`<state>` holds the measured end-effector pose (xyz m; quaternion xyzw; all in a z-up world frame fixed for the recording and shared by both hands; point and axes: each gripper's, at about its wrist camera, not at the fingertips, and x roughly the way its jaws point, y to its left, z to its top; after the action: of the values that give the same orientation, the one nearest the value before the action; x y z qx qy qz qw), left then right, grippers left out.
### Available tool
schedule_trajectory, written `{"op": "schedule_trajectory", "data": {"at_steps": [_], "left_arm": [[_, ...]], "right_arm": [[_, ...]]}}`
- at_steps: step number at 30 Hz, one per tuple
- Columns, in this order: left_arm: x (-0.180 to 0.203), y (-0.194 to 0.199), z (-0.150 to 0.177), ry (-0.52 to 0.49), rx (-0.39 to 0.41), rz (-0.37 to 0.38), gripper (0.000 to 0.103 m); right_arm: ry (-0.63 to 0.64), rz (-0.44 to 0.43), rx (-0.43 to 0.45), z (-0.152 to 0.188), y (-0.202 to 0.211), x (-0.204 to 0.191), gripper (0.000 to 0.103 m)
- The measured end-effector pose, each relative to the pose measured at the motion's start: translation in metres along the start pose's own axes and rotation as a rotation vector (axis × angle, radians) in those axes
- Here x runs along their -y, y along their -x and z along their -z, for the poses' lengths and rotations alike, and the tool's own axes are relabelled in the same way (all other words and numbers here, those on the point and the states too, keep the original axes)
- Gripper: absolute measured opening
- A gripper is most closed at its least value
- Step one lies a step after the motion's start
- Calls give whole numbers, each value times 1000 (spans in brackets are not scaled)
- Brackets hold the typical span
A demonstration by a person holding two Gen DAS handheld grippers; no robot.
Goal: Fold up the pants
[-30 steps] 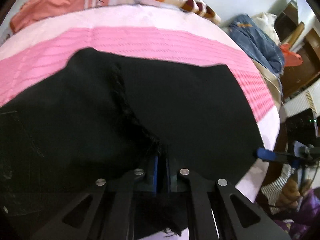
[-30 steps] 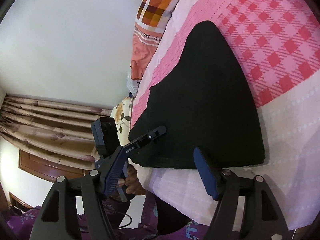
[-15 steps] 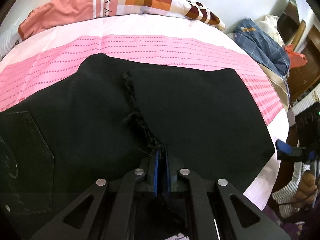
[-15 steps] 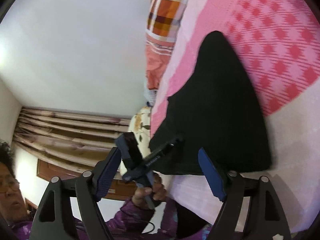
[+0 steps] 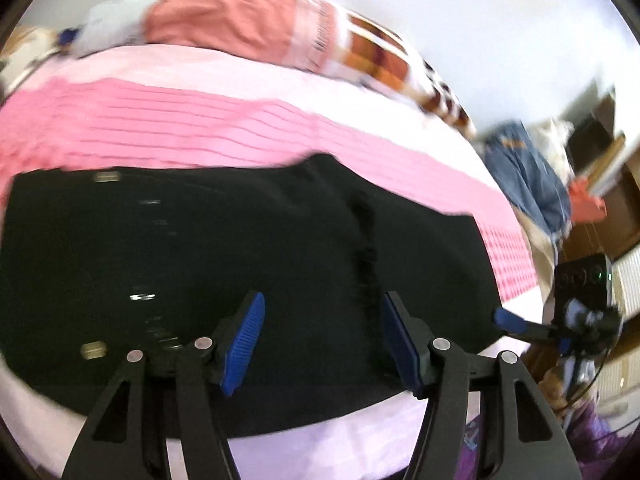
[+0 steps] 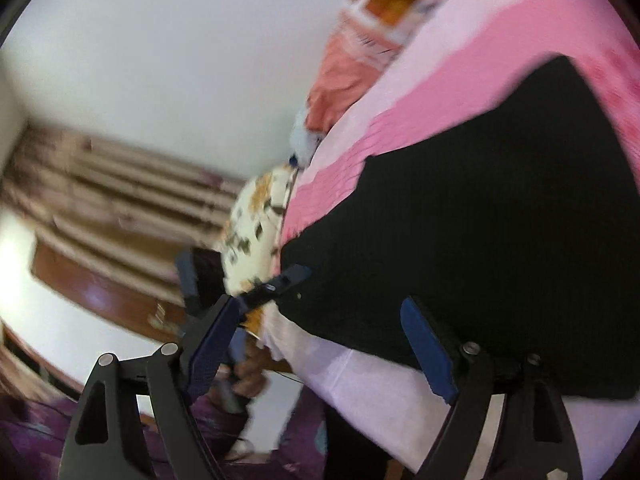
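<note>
The bed (image 5: 248,120) carries the black pants (image 5: 200,248) flat along its near edge, the frayed seam (image 5: 366,240) running toward me. My left tongs (image 5: 322,340) have just been opening and now gape over the cloth, nothing between the pads. My right tongs (image 6: 320,352) stand wide and empty off the bed's near edge. Next, I judge, I should take a fresh edge, pinch both layers and fold over evenly.

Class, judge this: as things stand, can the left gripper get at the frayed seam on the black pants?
Probably yes: the left gripper stands open above the black pants, and the frayed seam lies uncovered just ahead.
</note>
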<state>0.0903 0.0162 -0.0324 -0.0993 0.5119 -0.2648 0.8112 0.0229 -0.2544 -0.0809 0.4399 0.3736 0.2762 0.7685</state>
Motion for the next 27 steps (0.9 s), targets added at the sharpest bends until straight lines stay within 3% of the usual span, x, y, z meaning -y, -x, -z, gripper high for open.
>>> {"op": "schedule_trajectory", "data": {"at_steps": [3, 7, 8, 13, 16, 17, 19, 23, 26, 27], "left_arm": [[-38, 27, 0, 59, 35, -77, 63], [-93, 57, 1, 113, 81, -197, 63], [-109, 63, 1, 126, 86, -216, 63], [-151, 53, -1, 81, 5, -188, 63], [-164, 42, -11, 16, -6, -270, 63], [-171, 38, -13, 19, -23, -237, 63], [-190, 30, -13, 73, -77, -58, 63], [-206, 26, -16, 40, -88, 19, 66], [-205, 22, -20, 31, -117, 161, 68], [-202, 19, -22, 6, -127, 167, 68]], "right_arm": [[98, 30, -109, 4, -52, -14, 70], [195, 207, -310, 25, -111, -15, 69], [245, 232, -309, 29, -113, -24, 69], [226, 118, -230, 18, -94, -51, 69], [175, 107, -205, 10, -90, -53, 70], [152, 106, -202, 9, -90, -51, 70], [95, 111, -194, 8, -90, -41, 73], [47, 111, -193, 10, -90, -33, 74], [38, 122, -208, 7, -101, -35, 76], [31, 130, -213, 8, -105, -34, 78]]}}
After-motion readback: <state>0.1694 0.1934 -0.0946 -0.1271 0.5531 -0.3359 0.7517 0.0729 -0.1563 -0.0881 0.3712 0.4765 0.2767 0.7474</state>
